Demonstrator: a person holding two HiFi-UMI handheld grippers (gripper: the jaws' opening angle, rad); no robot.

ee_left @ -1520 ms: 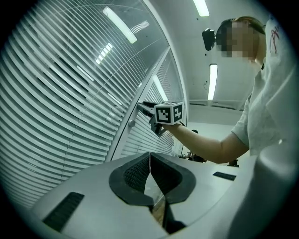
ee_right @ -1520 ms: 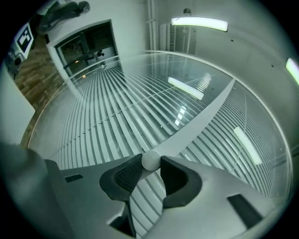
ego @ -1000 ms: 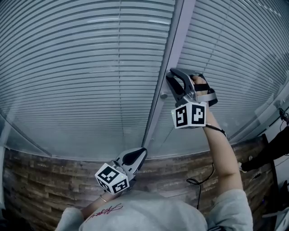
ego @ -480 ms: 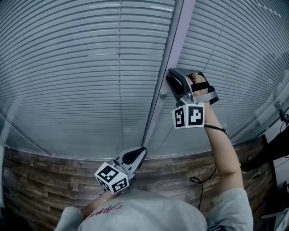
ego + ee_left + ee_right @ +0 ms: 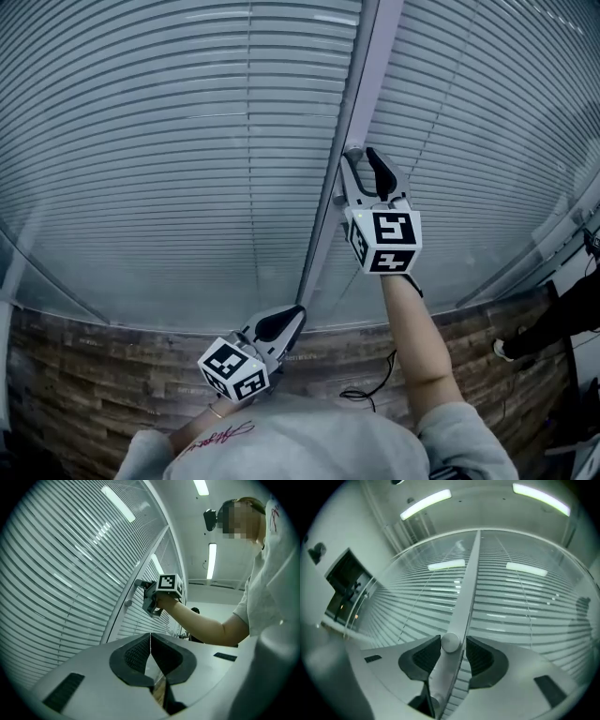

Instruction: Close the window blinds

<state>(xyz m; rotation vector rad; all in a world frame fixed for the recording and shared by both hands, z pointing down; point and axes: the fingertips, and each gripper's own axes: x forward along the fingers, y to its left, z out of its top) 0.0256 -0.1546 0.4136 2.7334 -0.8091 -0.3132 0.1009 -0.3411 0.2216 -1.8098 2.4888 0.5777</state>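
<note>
Slatted blinds point(image 5: 187, 141) hang behind glass on both sides of a grey upright frame post point(image 5: 361, 84). A small round knob point(image 5: 451, 642) sticks out of that post point(image 5: 471, 573). My right gripper point(image 5: 364, 169) is held up at the post with the knob between its jaws. Those jaws have just been opening. The left pad point(image 5: 423, 656) lies against the knob, and a gap shows on the right side. From the left gripper view the knob point(image 5: 127, 603) sits just ahead of the right gripper point(image 5: 146, 597). My left gripper point(image 5: 295, 311) rests low by the post's foot, shut and empty, its pads point(image 5: 136, 653) pressed together.
A band of brick-pattern wall point(image 5: 112, 375) runs under the window. A black cable point(image 5: 375, 384) hangs by my right forearm. A dark screen point(image 5: 344, 585) stands off to the left of the window. Another person's dark sleeve point(image 5: 562, 319) shows at the far right.
The right gripper has rolled about its own axis at the knob, so its marker cube now faces up toward me, and its jaws stand wider. The left gripper has not moved.
</note>
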